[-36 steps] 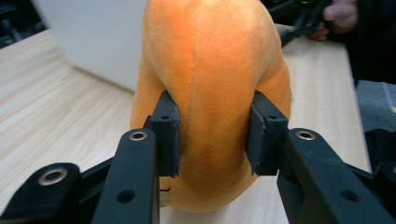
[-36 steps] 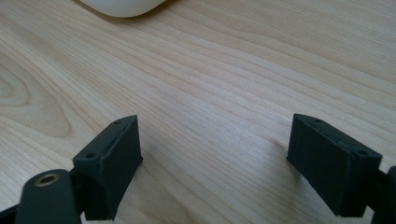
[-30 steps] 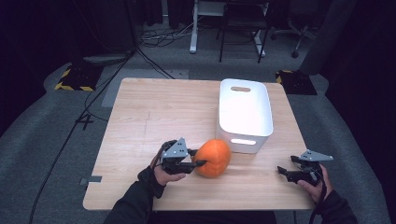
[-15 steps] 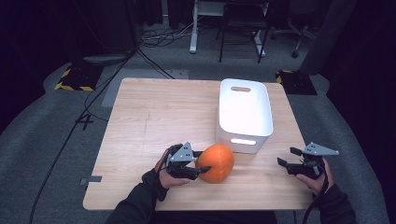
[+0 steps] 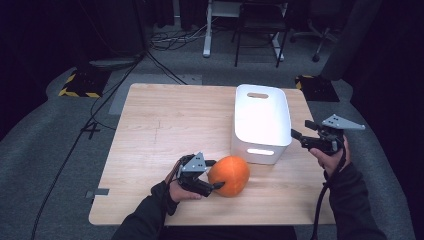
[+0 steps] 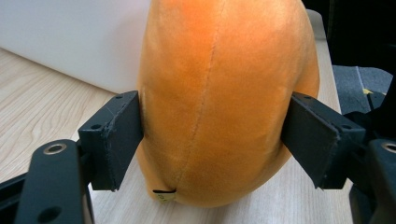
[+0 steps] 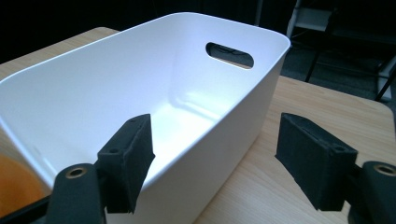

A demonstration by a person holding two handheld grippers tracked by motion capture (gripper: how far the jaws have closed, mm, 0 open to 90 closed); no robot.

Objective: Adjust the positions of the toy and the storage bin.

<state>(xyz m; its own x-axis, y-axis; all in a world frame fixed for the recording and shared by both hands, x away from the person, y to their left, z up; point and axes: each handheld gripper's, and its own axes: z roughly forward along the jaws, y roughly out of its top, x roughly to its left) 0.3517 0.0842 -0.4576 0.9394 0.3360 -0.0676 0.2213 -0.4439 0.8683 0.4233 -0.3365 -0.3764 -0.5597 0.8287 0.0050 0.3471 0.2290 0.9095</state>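
So my left gripper (image 5: 216, 175) is clamped on the orange plush pumpkin (image 5: 229, 175), one black jaw pressed into each side of it. In the left gripper view the plush (image 6: 219, 93) bulges out between the two pads, with a stitched seam running down the middle and a little tag poking out at the bottom. It's sitting on the wooden table (image 5: 165, 125), near edge, a bit right of centre, just in front of the near end of the white bin (image 5: 262, 122). From above I can't tell whether the pumpkin actually touches the bin or is just beside it.

My right gripper (image 5: 298, 130) is up off the right side of the bin, jaws pointing left toward its right wall. They're spread wide apart with nothing between them. In the right gripper view I'm looking over the rim into the bin (image 7: 154, 93): smooth white inside, with a slot handle cut in the far end wall. The jaws straddle the near corner of the bin without touching it as far as I can see. A sliver of orange (image 7: 14, 184) peeks in at the bottom left corner there, beyond the bin.

Cable from the right gripper hangs down along my sleeve (image 5: 350, 200).
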